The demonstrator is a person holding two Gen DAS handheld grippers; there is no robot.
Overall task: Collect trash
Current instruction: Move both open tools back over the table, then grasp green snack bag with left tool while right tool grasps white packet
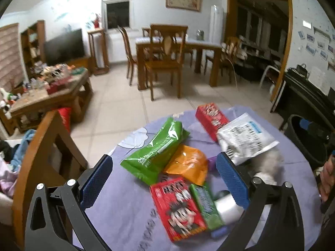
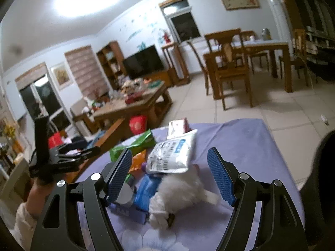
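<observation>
Several pieces of trash heaped mid-surface on purple cloth, green bag toward far edge, white labelled pouch, red box nearest, left gripper and right gripper both with fingers spread, grasping nothing

Round table under a lilac floral cloth, littered with packaging.

Spread across the cloth: a green snack bag lying slantwise, an orange pouch tucked against its lower end, a red printed box nearest the front edge with a small green packet alongside, touching. Farther back, a second red box, partly overlapped by a white barcode-labelled mailer bag. Beside the mailer, a wad of white tissue, a blue pack and a silvery can, blurred.
</observation>
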